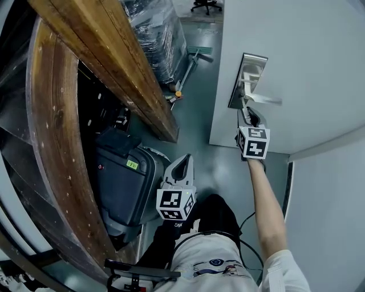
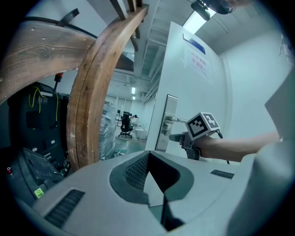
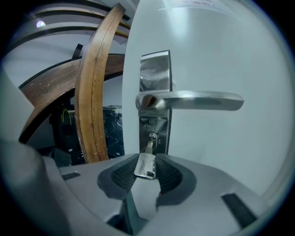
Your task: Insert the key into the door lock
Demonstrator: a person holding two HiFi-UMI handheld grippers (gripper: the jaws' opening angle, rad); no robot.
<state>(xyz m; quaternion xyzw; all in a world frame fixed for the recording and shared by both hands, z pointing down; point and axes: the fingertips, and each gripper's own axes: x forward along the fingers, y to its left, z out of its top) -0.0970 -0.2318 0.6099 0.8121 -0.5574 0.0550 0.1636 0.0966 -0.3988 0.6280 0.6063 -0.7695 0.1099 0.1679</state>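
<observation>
A white door (image 1: pixel 296 68) carries a steel lock plate (image 1: pixel 246 80) with a lever handle (image 3: pixel 193 100). Just below the handle, my right gripper (image 1: pixel 248 117) points at the plate. In the right gripper view it (image 3: pixel 145 169) is shut on the flat head of a silver key (image 3: pixel 145 165). The key's blade slants up, and its tip is at the keyhole (image 3: pixel 151 137). How deep the blade sits I cannot make out. My left gripper (image 1: pixel 182 162) hangs low near my body, well left of the door. Its jaws meet at the tips (image 2: pixel 148 156) with nothing between them.
A large curved wooden beam (image 1: pixel 57 142) fills the left side. A dark suitcase (image 1: pixel 122 177) stands under it, close to my left gripper. Further off are a wrapped pallet (image 1: pixel 157 34), a long-handled mop (image 1: pixel 188 71) on the floor and an office chair (image 1: pixel 206 4).
</observation>
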